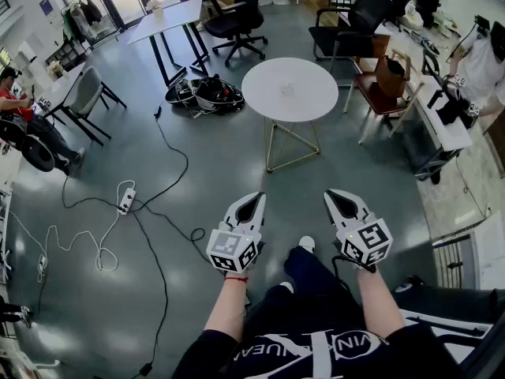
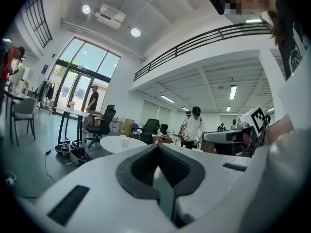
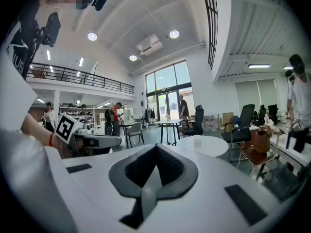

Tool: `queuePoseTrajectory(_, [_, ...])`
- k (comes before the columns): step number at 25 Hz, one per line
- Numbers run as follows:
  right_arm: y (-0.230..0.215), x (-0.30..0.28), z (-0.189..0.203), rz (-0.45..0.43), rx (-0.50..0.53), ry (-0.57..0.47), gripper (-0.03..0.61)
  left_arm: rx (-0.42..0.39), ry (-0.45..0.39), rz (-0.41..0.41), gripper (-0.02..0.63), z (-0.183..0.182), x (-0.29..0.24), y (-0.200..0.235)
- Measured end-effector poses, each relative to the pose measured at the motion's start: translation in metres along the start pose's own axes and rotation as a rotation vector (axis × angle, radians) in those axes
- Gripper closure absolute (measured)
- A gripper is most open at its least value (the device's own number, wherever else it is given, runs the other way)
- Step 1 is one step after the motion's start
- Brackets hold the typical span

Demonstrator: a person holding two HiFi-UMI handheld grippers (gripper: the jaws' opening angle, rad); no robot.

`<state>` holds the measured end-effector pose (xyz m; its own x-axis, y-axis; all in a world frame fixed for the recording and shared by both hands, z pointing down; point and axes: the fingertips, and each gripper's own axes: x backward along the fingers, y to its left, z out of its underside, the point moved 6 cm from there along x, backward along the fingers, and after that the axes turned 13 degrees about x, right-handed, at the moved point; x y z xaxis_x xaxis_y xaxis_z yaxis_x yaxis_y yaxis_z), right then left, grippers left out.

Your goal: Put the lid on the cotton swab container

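Observation:
A small clear container (image 1: 286, 90) stands on the round white table (image 1: 316, 93) a few steps ahead; I cannot make out a separate lid at this distance. My left gripper (image 1: 251, 203) and right gripper (image 1: 338, 198) are held side by side at waist height, well short of the table, both shut with nothing in them. In the left gripper view the closed jaws of the left gripper (image 2: 157, 148) point toward the table (image 2: 116, 146) and container (image 2: 125, 142). In the right gripper view the right gripper (image 3: 155, 148) likewise faces the table (image 3: 211, 147) and the container (image 3: 197, 142).
Cables and a power strip (image 1: 126, 201) trail over the grey floor at the left. A pile of bags (image 1: 203, 93) lies left of the table, and a brown chair (image 1: 383, 81) stands right of it. Office chairs, desks and several people fill the room's edges.

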<state>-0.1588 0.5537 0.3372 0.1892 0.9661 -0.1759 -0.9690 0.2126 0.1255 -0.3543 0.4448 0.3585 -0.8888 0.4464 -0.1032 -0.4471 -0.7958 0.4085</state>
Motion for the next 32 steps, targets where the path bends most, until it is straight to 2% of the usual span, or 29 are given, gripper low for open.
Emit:
queuePoseTrajectory(11, [-0.047,-0.069,0.016,-0.038,-0.014,0.025,0.576,-0.005,0.002,-0.029,0.607,-0.017,-0.062,0.047])
queuePoseTrajectory(23, [-0.15,-0.174,0.019,-0.072,-0.017,0.038,0.575,0.001,0.018,-0.065,0.607,-0.053,-0.182,0.104])
queuePoseTrajectory(32, [-0.224,-0.222,0.031,-0.09,-0.025,0.053,0.575,0.017,0.019,-0.081,0.607,-0.055,-0.262,0.13])
